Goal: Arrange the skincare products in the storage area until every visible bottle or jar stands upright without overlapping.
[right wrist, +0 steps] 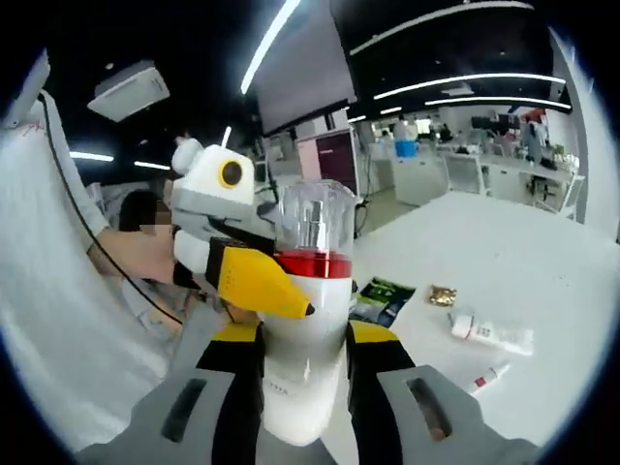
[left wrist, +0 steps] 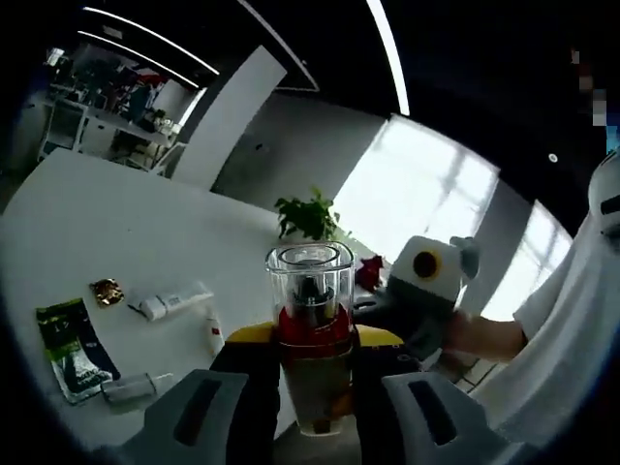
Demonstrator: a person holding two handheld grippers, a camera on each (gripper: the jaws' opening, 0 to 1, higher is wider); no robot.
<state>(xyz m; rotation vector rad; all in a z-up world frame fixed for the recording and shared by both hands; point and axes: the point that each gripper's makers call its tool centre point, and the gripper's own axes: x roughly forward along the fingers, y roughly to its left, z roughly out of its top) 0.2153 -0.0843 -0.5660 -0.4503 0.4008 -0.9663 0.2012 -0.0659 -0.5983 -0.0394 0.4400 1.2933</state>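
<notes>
A bottle (left wrist: pixel 311 281) with a clear square cap, a red collar and a pale body is held up in the air above the white table (left wrist: pixel 116 223). My left gripper (left wrist: pixel 315 337) is shut on it at the collar, a yellow-tipped jaw on each side. In the right gripper view the same bottle (right wrist: pixel 304 387) stands upright, and my right gripper (right wrist: pixel 305 334) is shut on its white body. The left gripper's yellow finger (right wrist: pixel 257 281) lies against the bottle just under the red collar. The right gripper (left wrist: pixel 418 291) shows behind the bottle.
On the table lie a green sachet (left wrist: pixel 73 349), a gold wrapped piece (left wrist: pixel 107 291), a white tube (left wrist: pixel 176 302), a small red-and-white tube (left wrist: pixel 214 337) and a small clear vial (left wrist: pixel 131 387). A potted plant (left wrist: pixel 310 215) stands at the far edge. A person's sleeve (left wrist: pixel 562 329) is close on the right.
</notes>
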